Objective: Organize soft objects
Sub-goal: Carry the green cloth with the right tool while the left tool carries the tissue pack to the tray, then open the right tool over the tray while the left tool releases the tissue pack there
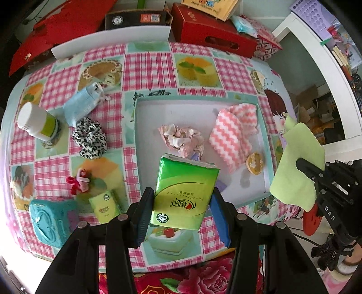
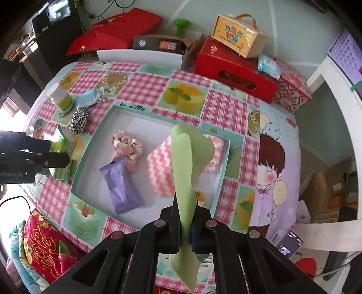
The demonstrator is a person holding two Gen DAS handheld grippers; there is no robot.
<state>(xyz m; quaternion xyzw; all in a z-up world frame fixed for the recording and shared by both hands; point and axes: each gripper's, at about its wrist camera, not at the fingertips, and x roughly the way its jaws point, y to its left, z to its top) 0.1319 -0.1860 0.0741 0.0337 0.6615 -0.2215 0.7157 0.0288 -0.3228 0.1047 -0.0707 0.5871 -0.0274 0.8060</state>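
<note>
The left gripper (image 1: 183,212) is clamped on a green tissue pack (image 1: 184,192), its blue pads pressed to the pack's two long sides, carried above the near edge of the table. The right gripper (image 2: 184,228) is squeezed tight on a pale green cloth (image 2: 187,162), which sticks up in a folded curl past the fingertips and hangs down behind them.

Below both sits a shallow white tray (image 1: 153,117) with a teal rim. In it lie a crumpled pink fabric piece (image 1: 181,138), a pink-and-white zigzag cloth (image 1: 230,135), a purple packet (image 2: 123,185) and a small round orange thing (image 1: 255,163), perhaps a dried fruit slice; it is too small to be sure.

Left of the tray, on the pink checked tablecloth (image 1: 192,54) printed with cakes, are a light blue fabric bundle (image 1: 81,106), a black-and-white scrunchie (image 1: 90,140), a white-capped bottle (image 1: 37,122), a red and pink bow (image 1: 79,183), a small yellow-green pack (image 1: 106,205) and a teal box (image 1: 52,221).

Beyond the far edge stand red cartons (image 1: 212,34) and a dark box (image 1: 135,19). A white shelf frame (image 1: 316,61) rises at the right, and a red floral blanket (image 1: 192,280) lies under the near edge.
</note>
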